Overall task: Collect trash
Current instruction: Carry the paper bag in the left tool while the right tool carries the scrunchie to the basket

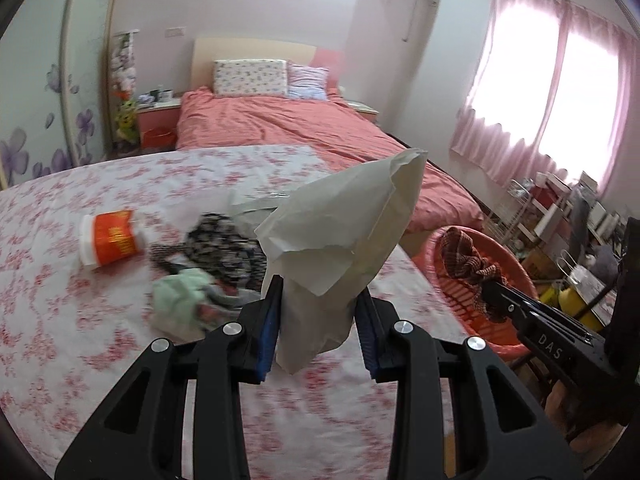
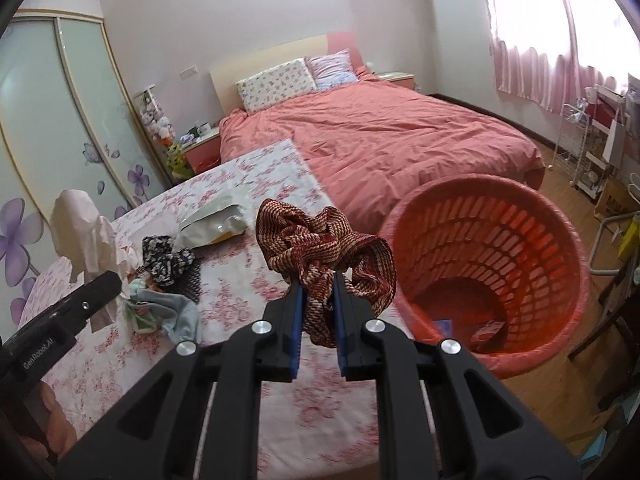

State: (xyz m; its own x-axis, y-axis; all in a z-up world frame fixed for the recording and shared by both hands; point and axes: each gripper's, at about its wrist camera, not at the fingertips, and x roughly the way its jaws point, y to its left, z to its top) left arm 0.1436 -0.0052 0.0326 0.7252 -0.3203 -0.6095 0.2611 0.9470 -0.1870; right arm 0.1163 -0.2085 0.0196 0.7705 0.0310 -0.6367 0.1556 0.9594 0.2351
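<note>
Left gripper point(image 1: 318, 320) clamped on a crumpled white paper bag point(image 1: 340, 240), jaws moderately wide with the bag filling the gap, held at frame centre above the floral-cloth table point(image 1: 80, 340). Right gripper point(image 2: 319, 312) pinched nearly closed on a red-brown woven cloth point(image 2: 320, 240), bunched above the fingertips, just left of the red basket point(image 2: 560, 240) at frame right.

Left wrist view only: an orange paper cup point(image 1: 110, 238) lying on its side at mid left. Right wrist view only: the basket's inside, with small items at the bottom, and a white packet point(image 2: 214, 222) on the table. Both views show the black-white cloth point(image 2: 166, 260) and pale green cloth point(image 2: 160, 312) on the table, and the pink bed point(image 2: 380, 132) behind.
</note>
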